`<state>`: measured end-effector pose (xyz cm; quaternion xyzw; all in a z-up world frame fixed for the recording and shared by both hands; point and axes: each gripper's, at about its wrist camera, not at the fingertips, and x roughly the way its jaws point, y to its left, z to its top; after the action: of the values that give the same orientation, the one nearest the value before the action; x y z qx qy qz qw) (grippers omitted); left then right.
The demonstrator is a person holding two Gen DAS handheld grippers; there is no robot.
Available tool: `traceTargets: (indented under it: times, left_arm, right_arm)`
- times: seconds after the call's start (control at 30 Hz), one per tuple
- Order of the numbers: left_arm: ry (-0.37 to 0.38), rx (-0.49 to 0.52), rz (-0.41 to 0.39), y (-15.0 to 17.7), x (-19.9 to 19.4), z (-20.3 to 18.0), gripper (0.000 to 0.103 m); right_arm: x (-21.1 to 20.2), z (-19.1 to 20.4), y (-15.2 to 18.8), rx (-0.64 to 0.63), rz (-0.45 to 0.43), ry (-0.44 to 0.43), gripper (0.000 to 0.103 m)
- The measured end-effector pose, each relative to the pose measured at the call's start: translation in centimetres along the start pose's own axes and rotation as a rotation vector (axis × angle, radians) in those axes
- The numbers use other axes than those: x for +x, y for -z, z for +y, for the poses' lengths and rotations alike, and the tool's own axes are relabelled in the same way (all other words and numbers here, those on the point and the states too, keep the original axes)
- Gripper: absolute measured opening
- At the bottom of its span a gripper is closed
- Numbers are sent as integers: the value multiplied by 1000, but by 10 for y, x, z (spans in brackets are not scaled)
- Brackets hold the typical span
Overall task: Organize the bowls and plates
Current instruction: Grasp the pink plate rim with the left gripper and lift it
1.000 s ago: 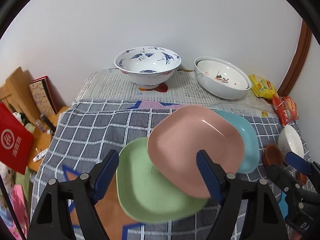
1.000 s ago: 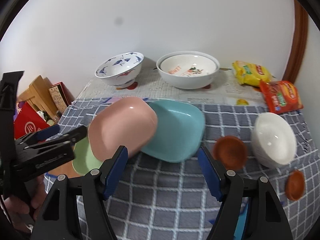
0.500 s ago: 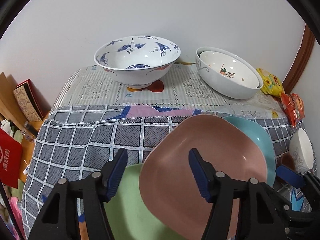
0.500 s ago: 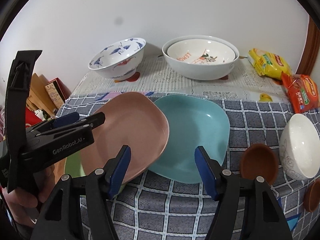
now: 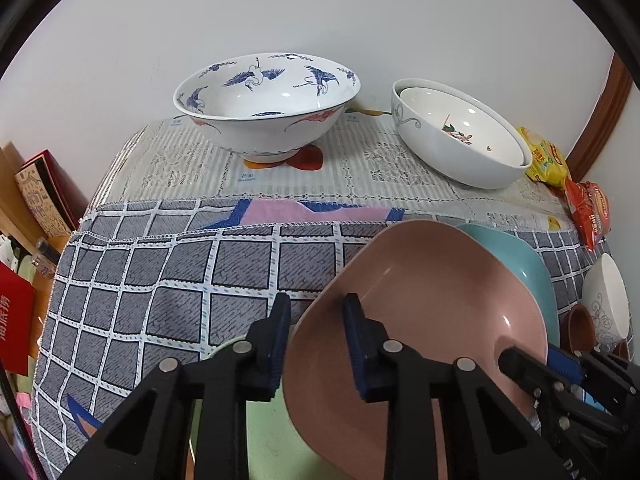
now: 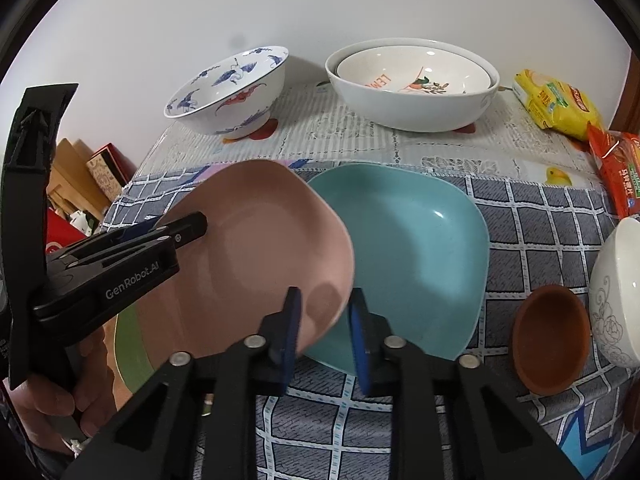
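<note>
The left tool (image 5: 316, 344) was closing on the near left edge of the square pink plastic plate (image 5: 420, 308), its blue pads on either side of the rim. The right tool (image 6: 325, 330) was closing on the plate's opposite edge in the same way. The pink plate lay tilted, overlapping a square green plate (image 6: 128, 344) on its left and a square teal plate (image 6: 416, 248) on its right, all on the table (image 5: 160, 280) with a grey checked cloth.
</note>
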<state>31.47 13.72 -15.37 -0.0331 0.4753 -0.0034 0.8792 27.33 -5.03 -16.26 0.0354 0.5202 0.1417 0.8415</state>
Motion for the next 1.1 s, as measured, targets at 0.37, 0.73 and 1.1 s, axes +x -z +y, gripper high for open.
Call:
traceTargets:
  times: [0.37, 0.73, 1.1]
  left_arm:
    - [24, 7, -44, 6, -43, -16, 16]
    - [6, 9, -54, 30, -79, -26, 15]
    - [-54, -67, -57, 52, -101, 14, 15]
  right_arm:
    - [-27, -15, 0, 36, -45, 24, 14]
    - [-63, -19, 8, 50, -100, 13, 11]
    - [-64, 20, 12, -23, -97, -32, 10]
